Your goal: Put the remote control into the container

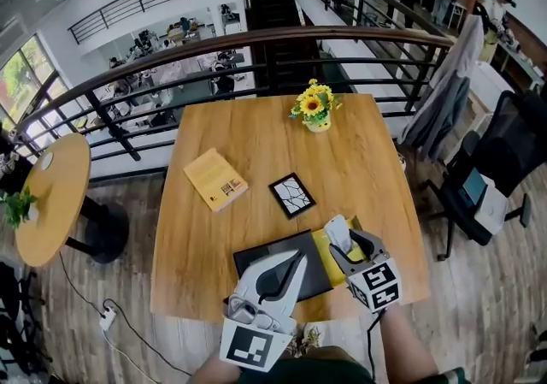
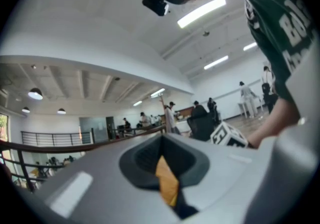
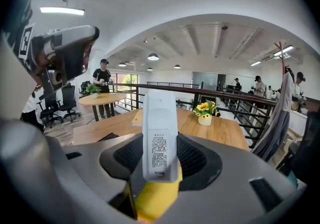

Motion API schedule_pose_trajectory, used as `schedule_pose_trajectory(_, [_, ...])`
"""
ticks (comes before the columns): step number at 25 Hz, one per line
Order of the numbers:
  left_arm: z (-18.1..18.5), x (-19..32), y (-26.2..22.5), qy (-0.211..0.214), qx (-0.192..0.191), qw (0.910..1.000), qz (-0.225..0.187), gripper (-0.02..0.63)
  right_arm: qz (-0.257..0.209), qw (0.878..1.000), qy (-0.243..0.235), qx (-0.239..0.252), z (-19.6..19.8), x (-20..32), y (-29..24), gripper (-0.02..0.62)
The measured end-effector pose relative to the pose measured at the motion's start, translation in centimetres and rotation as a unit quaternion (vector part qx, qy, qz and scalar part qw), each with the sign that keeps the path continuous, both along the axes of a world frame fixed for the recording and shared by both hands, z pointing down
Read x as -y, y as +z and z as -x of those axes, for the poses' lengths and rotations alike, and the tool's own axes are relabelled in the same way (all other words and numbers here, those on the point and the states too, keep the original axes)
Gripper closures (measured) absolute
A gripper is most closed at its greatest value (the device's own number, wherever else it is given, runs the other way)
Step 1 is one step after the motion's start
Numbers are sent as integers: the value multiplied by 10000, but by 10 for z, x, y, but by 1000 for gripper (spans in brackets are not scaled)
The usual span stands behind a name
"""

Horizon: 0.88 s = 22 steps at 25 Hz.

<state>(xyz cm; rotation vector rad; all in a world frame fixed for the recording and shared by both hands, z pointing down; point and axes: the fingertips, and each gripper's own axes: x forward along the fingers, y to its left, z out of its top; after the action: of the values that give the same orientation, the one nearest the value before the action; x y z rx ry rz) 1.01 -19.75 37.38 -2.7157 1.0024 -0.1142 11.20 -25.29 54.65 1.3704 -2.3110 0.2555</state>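
The white remote control [image 1: 338, 233] [image 3: 160, 138] stands upright between my right gripper's [image 1: 344, 244] [image 3: 160, 170] jaws, label side toward the camera. They are shut on its lower end. It hangs just over the yellow container [image 1: 323, 247] [image 3: 154, 199] at the table's near right edge. My left gripper [image 1: 284, 269] [image 2: 162, 168] hovers over a dark flat tray [image 1: 253, 256] to the left of the container. Its jaws are shut with nothing between them. In the right gripper view the left gripper [image 3: 65, 53] shows at upper left.
On the wooden table [image 1: 256, 143] lie a yellow book [image 1: 215, 179] and a black framed picture [image 1: 291, 195], with a sunflower pot [image 1: 314, 107] at the far edge. A railing [image 1: 171, 53] runs behind, a round table [image 1: 51, 194] stands left, an office chair [image 1: 496, 177] right.
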Motion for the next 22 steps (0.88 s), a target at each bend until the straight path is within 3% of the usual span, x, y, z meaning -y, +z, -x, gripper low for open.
schedule_pose_trajectory(9, [-2,6,10,-71,34,9999,117,607,907,9946,-66,-497,-8,12,76,371])
schedule_pose_trajectory(22, [1,8,25,-199,45,9992,340,607,1834,9779,-210,-980,-21,14,159,371])
